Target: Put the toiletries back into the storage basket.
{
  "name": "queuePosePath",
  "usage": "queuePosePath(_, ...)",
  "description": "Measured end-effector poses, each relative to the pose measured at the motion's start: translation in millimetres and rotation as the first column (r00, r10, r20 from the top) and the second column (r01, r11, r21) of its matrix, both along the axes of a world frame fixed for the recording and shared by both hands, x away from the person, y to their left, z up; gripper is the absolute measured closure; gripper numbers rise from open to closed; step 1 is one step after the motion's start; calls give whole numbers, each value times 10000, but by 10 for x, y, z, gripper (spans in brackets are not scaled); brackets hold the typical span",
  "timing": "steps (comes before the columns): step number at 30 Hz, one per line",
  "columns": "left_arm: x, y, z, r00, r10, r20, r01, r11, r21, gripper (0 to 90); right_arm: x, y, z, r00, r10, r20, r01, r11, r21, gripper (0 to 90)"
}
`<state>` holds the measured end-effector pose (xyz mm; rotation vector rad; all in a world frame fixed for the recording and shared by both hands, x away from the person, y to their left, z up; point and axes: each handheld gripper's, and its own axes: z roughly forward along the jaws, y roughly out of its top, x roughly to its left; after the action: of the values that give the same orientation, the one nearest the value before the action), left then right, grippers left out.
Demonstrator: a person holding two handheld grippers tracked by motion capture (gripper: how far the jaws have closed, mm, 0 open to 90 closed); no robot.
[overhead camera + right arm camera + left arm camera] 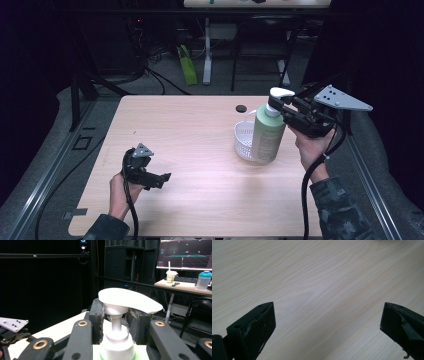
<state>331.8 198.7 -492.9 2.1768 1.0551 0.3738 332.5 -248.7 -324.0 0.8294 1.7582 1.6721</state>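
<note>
A pale green pump bottle (267, 136) with a white pump head (280, 93) stands tilted over a small white perforated basket (243, 140) on the light wooden table (190, 135). My right gripper (280, 109) is shut on the bottle's pump neck; in the right gripper view the white pump (117, 322) sits between the two black fingers (97, 315). My left gripper (167, 177) is held low at the table's front left, open, with nothing between its fingers (259, 325). Bare wood lies under it.
A small dark round hole or cap (241, 108) lies on the table behind the basket. Beyond the table are desk legs, cables and a green object (187, 65) on the floor. A far desk holds a monitor (186, 253) and bottles.
</note>
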Motion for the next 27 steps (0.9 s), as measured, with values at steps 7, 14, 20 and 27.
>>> queuePosePath(7, 4, -2, -5, 10000, 4, 14, -4, 10000, -19, 0, 74, -33, -3, 9998, -189, 39, 189, 9998, -34, 673)
queuePosePath(14, 3, -7, -5, 10000, 17, -20, -17, 10000, 17, 0, 123, -55, 4, 9995, -280, 175, 281, 9996, -98, 673)
queuePosePath(20, 5, -8, -4, 10000, 14, -19, -13, 10000, 35, 0, 187, -76, -8, 9990, -409, 185, 412, 9991, -129, 674)
queuePosePath(27, 6, -7, -4, 10000, 1, -42, 0, 10000, 58, 0, 266, -96, 53, 9985, -500, 226, 501, 9987, -20, 674)
